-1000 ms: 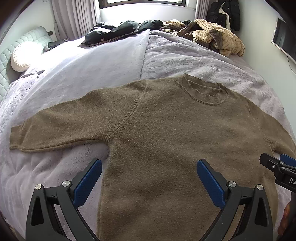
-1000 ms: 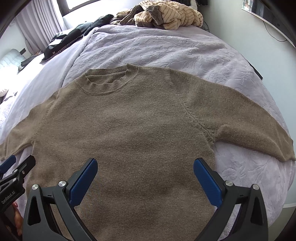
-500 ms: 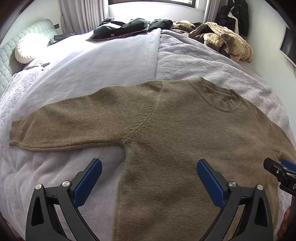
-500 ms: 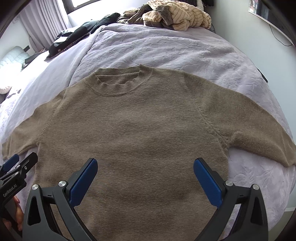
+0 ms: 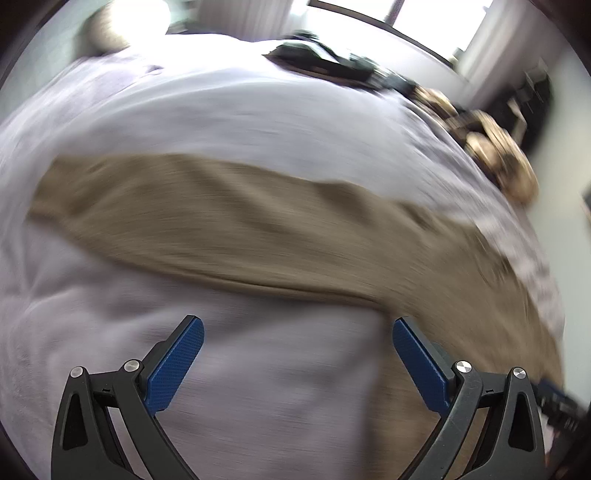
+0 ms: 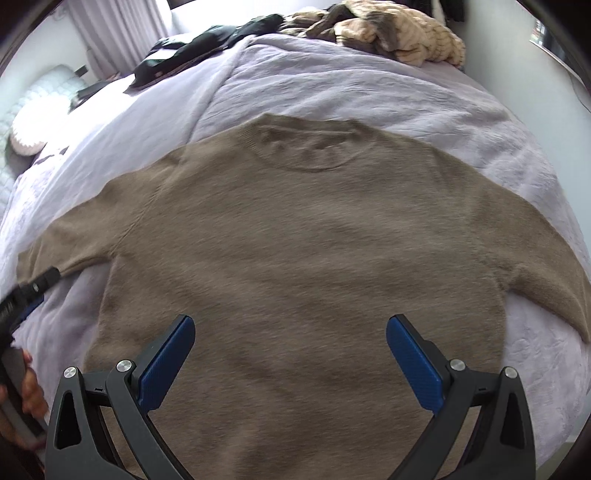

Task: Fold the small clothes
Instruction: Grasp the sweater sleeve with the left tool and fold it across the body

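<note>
A tan knit sweater (image 6: 303,251) lies flat and face up on the bed, collar away from me and both sleeves spread out. My right gripper (image 6: 290,354) hovers open over its lower body with nothing between the blue pads. In the blurred left wrist view the sweater's left sleeve (image 5: 207,225) stretches across the frame, and my left gripper (image 5: 297,354) is open above bare blanket just below that sleeve. The left gripper's tip (image 6: 33,291) also shows at the left edge of the right wrist view, near the sleeve's cuff, held by a hand (image 6: 29,391).
The bed is covered by a lilac blanket (image 6: 351,88). A heap of beige and brown clothes (image 6: 391,26) and dark garments (image 6: 207,44) lie at the far side. A pale pillow (image 6: 40,122) sits far left. A wall runs along the right.
My left gripper has swung quickly left, from over the sweater's body to the left sleeve; its view is motion-blurred. My right gripper has shifted slightly and stays open.
</note>
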Demonstrator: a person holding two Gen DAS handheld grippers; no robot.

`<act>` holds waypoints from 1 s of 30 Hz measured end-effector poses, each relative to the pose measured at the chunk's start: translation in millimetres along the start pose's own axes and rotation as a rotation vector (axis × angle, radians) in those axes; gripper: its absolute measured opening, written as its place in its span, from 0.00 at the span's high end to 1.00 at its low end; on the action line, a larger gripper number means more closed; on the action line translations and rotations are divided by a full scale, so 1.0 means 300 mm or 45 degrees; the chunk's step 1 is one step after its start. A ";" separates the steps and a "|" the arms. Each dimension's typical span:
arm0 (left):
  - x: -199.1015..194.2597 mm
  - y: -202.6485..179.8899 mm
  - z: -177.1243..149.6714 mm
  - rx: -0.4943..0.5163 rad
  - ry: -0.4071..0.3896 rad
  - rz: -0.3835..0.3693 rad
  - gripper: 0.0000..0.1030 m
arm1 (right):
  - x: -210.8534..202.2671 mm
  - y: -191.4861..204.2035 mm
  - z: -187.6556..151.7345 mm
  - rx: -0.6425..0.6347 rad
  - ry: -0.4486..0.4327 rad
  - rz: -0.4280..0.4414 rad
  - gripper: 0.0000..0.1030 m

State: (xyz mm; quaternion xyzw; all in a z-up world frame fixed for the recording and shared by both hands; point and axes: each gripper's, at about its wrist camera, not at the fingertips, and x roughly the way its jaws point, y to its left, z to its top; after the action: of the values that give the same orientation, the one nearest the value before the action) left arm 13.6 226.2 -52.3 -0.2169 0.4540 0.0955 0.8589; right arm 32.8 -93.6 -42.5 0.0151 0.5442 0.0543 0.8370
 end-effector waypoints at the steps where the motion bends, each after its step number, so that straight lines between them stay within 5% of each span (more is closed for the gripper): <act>1: 0.000 0.085 0.008 -0.069 -0.013 0.002 0.01 | 0.006 0.019 -0.007 -0.012 0.007 0.010 0.00; 4: 0.023 0.268 0.024 -0.237 -0.048 -0.004 0.01 | 0.024 0.077 -0.027 -0.052 0.032 0.037 0.00; 8: 0.114 0.436 0.071 -0.477 -0.032 -0.143 0.01 | 0.033 0.141 -0.047 -0.097 0.054 0.053 0.00; 14: 0.172 0.438 0.180 -0.518 -0.142 -0.145 0.02 | 0.012 0.193 -0.063 -0.148 0.038 0.070 0.00; 15: 0.169 0.443 0.188 -0.534 -0.169 -0.143 0.09 | 0.008 0.197 -0.066 -0.152 0.035 0.073 0.00; 17: 0.157 0.460 0.186 -0.551 -0.222 -0.151 0.70 | 0.000 0.196 -0.071 -0.154 0.027 0.083 0.00; 19: 0.164 0.480 0.192 -0.575 -0.221 -0.277 0.94 | -0.011 0.188 -0.076 -0.146 0.022 0.110 0.00; 24: 0.079 0.421 0.214 -0.443 -0.330 -0.347 0.94 | -0.042 0.152 -0.089 -0.117 -0.033 0.181 0.00; 30: -0.057 0.054 0.283 -0.101 -0.415 -0.498 0.94 | -0.083 0.051 -0.091 -0.036 -0.101 0.257 0.00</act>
State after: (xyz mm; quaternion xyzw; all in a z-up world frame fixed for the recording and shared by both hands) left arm 60.6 280.1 -1.0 -0.3159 0.2548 -0.0212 0.9137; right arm -3.3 -81.9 -29.7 0.0601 0.5055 0.1455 0.8483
